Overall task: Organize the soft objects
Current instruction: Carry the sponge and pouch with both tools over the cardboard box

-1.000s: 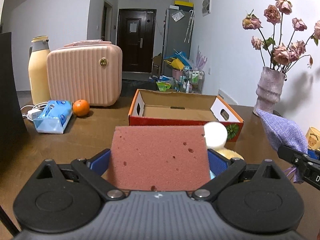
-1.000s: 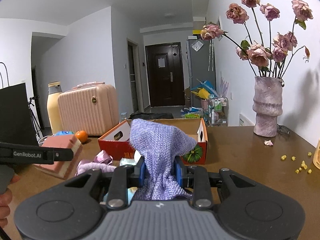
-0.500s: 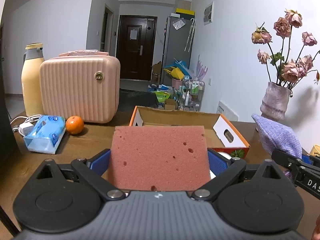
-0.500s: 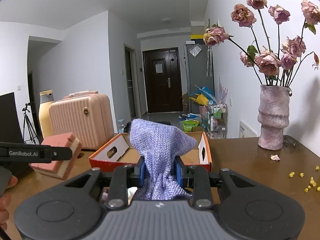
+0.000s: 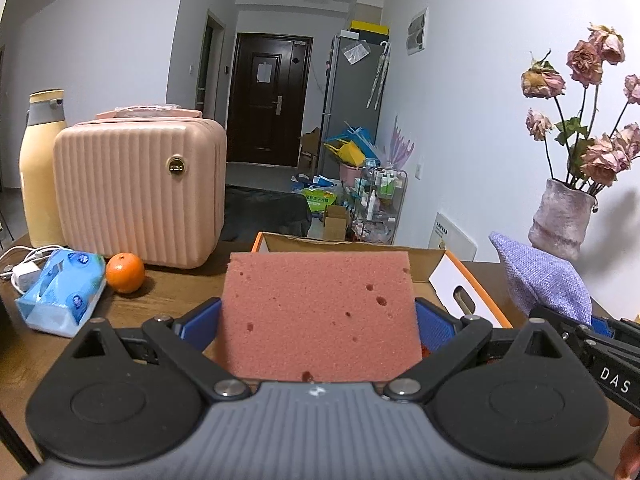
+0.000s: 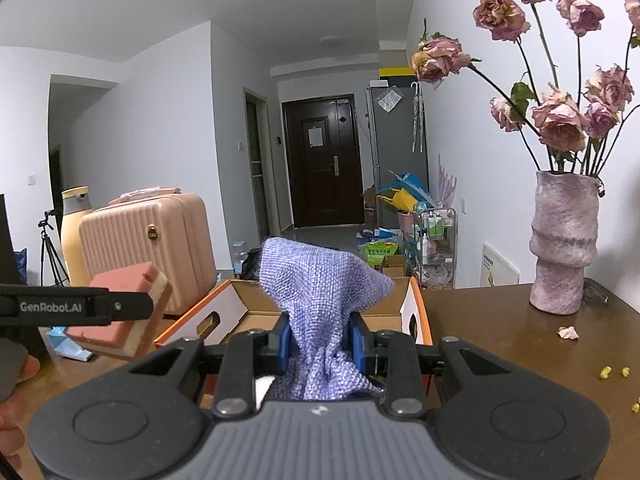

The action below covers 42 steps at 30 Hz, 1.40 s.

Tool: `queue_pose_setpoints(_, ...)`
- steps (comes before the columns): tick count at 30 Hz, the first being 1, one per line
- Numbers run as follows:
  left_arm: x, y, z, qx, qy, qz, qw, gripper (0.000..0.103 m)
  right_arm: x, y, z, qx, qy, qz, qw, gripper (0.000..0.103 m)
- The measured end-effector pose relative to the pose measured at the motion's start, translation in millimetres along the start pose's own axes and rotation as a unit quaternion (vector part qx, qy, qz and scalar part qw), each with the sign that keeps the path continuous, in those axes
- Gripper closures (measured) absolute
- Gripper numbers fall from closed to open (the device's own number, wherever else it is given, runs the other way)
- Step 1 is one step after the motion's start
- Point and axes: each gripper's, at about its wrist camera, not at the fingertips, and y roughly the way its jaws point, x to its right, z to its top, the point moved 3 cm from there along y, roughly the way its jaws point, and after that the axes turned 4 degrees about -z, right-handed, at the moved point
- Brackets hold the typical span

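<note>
Sponge point(image 5: 320, 312): clamped in your left gripper point(image 5: 318, 320), just short of the box point(image 6: 240, 308). Cloth point(image 6: 320, 296): pinched in your right gripper point(image 6: 320, 344), beside it. Risk: the cloth's hanging tail could snag the box rim on entry.

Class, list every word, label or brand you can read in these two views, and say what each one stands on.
"GenRobot.AI": side of the left tool, in the right wrist view.
"DAS": cut-off letters on the right tool, in the left wrist view.
Blue tissue pack: print too small to read.
Green bag on the floor: characters too blurred.
Door notice: unreadable.
</note>
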Motion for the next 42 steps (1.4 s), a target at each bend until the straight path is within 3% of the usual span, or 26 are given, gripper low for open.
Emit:
queue_pose_setpoints(28,-6.4,101.5,38.1,-0.011,0.007,0.03,0.9995,0.003,-10.9,107.4,28.6,-0.02,-0.01,0.012,1.0,0.075)
queue_pose_setpoints(42,-14.3,153.5,31.2,-0.039,0.013,0.067,0.9969,0.003,-3.8,164.4,24.5,-0.082,-0.012,-0.013,0.997,0.075)
